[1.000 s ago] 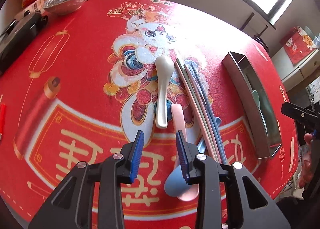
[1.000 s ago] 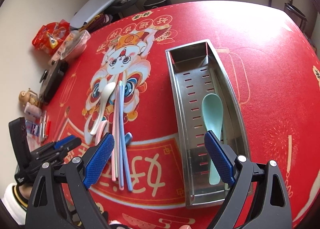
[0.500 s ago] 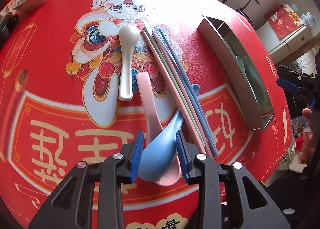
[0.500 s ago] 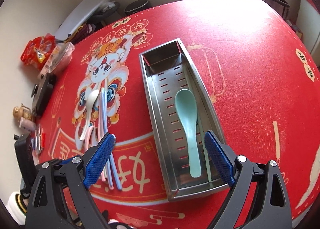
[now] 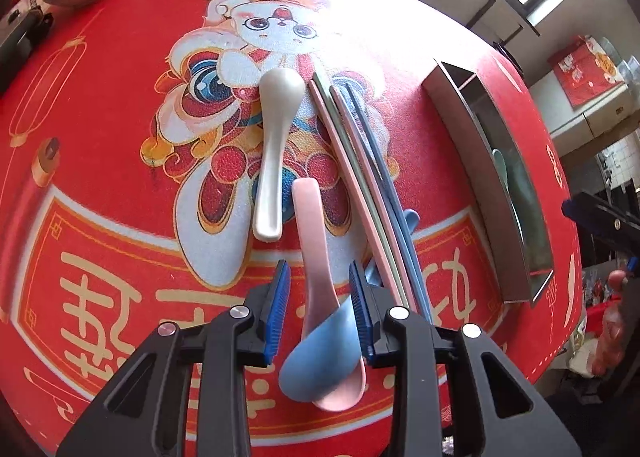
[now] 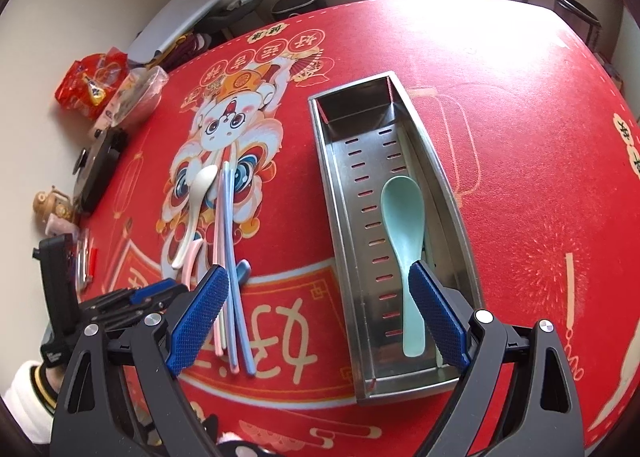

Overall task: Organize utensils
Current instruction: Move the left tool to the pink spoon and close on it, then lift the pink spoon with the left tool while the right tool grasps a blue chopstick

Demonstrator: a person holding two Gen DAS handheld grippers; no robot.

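Spoons and chopsticks are laid out on the red printed mat (image 5: 100, 161), and the steel tray (image 6: 340, 193) is taken as the landmark. Inside the tray, a mint-green spoon (image 6: 402, 225) is seen lying lengthwise, bowl toward the far end. Well to the left of the tray, a white spoon (image 5: 274, 153) is placed, with a bundle of pastel chopsticks (image 5: 360, 177) between it and the tray. Nearer the camera than the white spoon, a pink spoon (image 5: 316, 241) is overlapped at its bowl by a blue spoon (image 5: 320, 349). The left gripper (image 5: 320, 297) is lowered around these two spoons; its jaws have just been closing, the pink handle is straddled, and no pad is seen pressing on either spoon. The right gripper (image 6: 316, 317) is held wide open above the tray's near end, with nothing gripped.
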